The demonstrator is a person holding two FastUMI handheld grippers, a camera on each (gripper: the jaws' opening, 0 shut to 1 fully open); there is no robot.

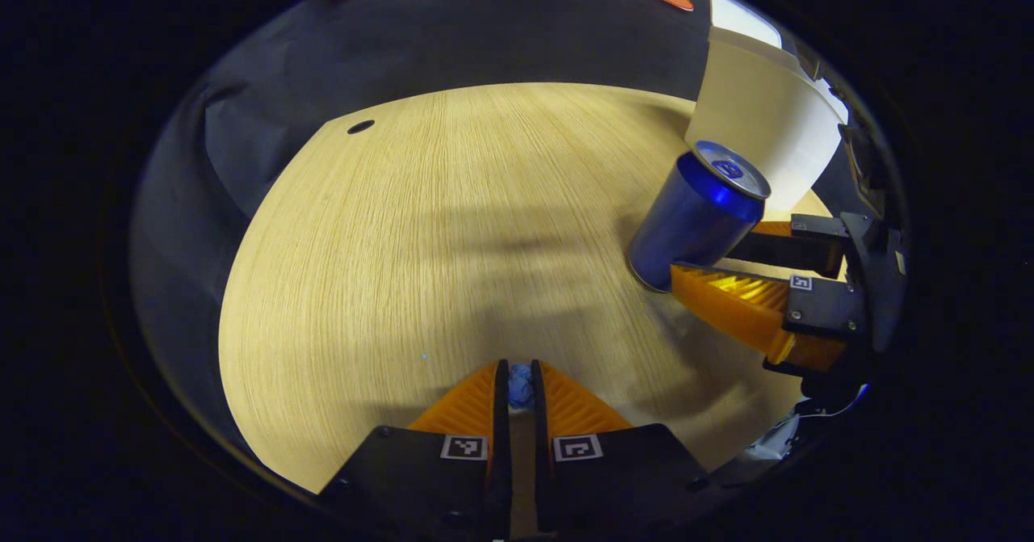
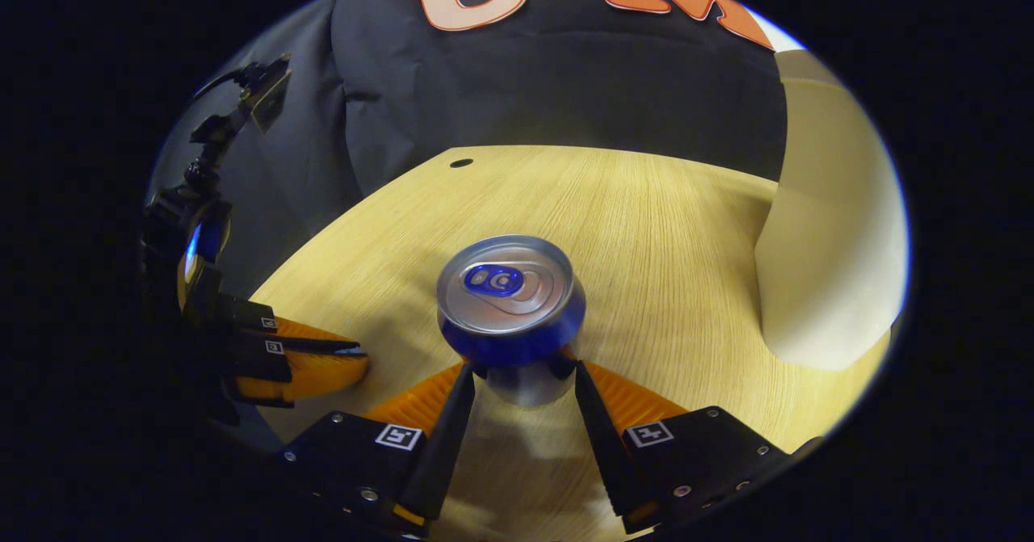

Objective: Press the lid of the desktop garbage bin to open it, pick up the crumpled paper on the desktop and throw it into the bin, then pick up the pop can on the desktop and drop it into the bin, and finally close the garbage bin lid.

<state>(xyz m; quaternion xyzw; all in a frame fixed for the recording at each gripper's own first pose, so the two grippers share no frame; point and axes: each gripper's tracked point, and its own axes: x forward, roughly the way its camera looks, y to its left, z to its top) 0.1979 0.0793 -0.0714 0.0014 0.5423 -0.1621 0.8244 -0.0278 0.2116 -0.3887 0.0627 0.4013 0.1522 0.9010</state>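
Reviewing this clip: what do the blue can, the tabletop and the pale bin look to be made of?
Blue cylindrical pop can: thin metal, likely aluminium, going by its glossy painted wall and bare silvery brushed top with a pull tab. Light wooden tabletop: wood or wood-look laminate, matte, with fine parallel grain lines; which one cannot be told. Cream desktop garbage bin: probably plastic, smooth, matte and uniform, with no visible texture.

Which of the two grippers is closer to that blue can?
The right gripper: its fingers sit on either side of the blue pop can. The left gripper is off to the can's side, apart from it.
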